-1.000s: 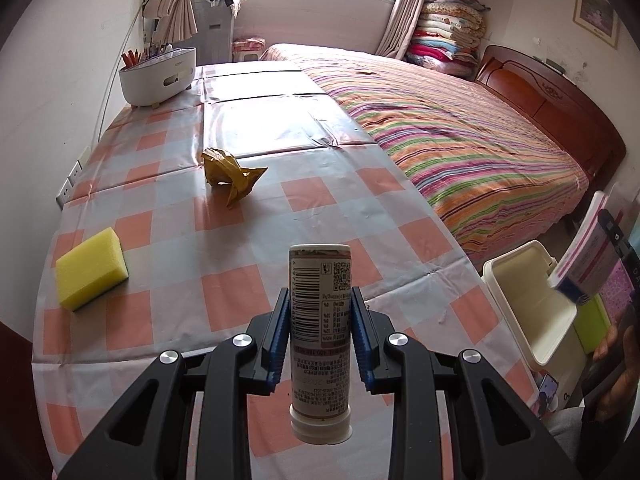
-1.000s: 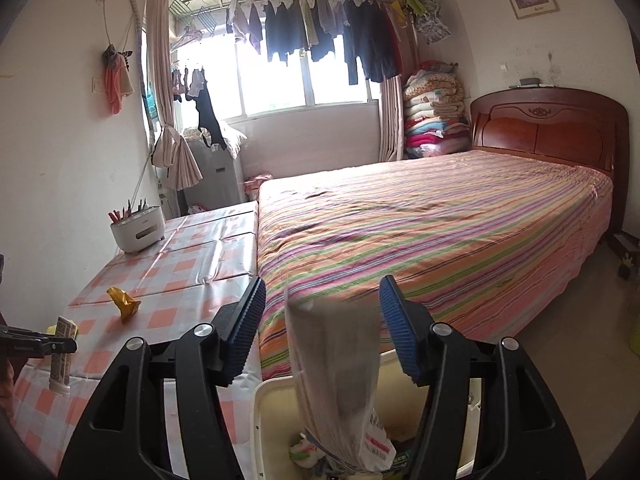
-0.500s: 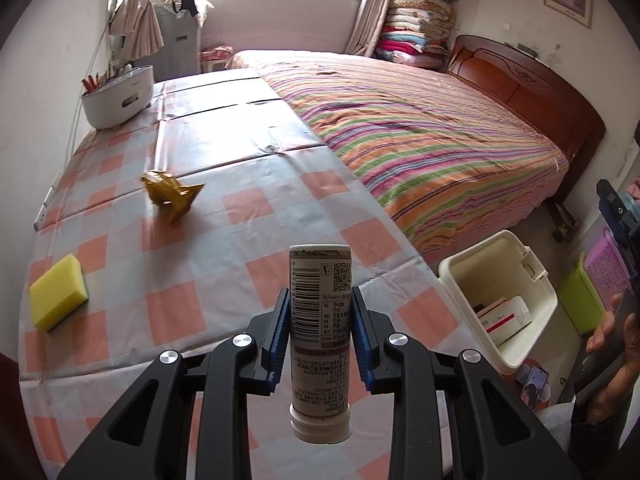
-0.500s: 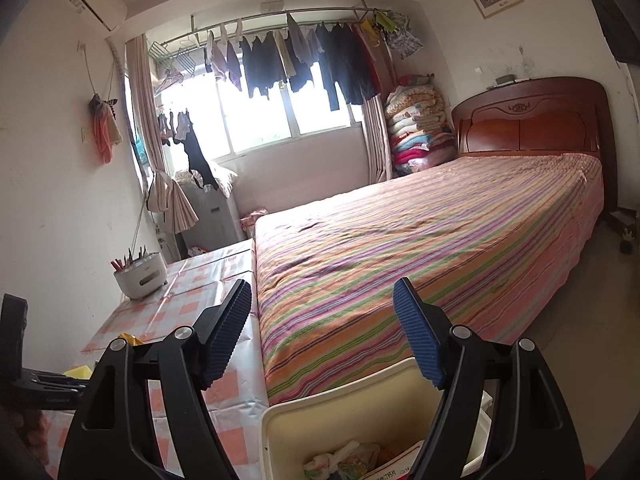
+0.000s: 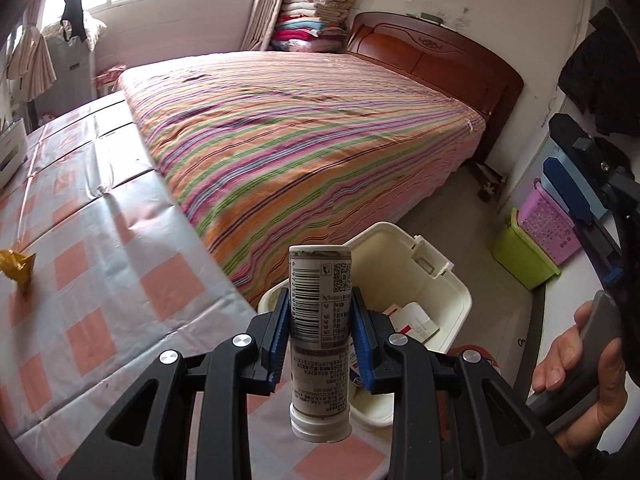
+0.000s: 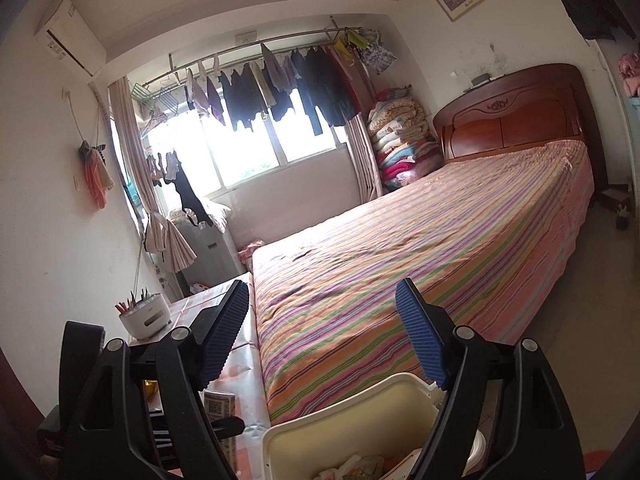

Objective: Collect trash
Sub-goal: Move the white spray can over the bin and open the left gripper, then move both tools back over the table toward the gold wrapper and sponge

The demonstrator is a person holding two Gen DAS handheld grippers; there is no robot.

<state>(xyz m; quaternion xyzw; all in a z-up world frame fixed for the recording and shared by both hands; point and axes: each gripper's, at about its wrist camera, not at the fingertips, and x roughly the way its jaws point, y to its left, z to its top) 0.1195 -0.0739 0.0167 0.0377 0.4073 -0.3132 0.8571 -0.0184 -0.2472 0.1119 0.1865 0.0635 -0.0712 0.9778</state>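
Note:
My left gripper [image 5: 320,336] is shut on a small white bottle [image 5: 320,320] with a barcode label, held upside down, cap toward me, above the table's edge beside the cream trash bin [image 5: 452,292]. The bin holds a red-and-white box [image 5: 412,320] and other litter. My right gripper [image 6: 324,340] is open and empty above the same bin [image 6: 348,420]; it also shows at the right of the left wrist view [image 5: 576,200]. A crumpled yellow wrapper [image 5: 16,268] lies on the checked table [image 5: 100,280].
A striped bed [image 5: 304,128] runs along the table's right side. A white holder with pens [image 6: 144,316] stands at the table's far end. Green and purple baskets [image 5: 536,240] sit on the floor to the right of the bin.
My left gripper has swung right with the bottle, from over the table to beside the bin. My right gripper let a box drop into the bin and rose, open.

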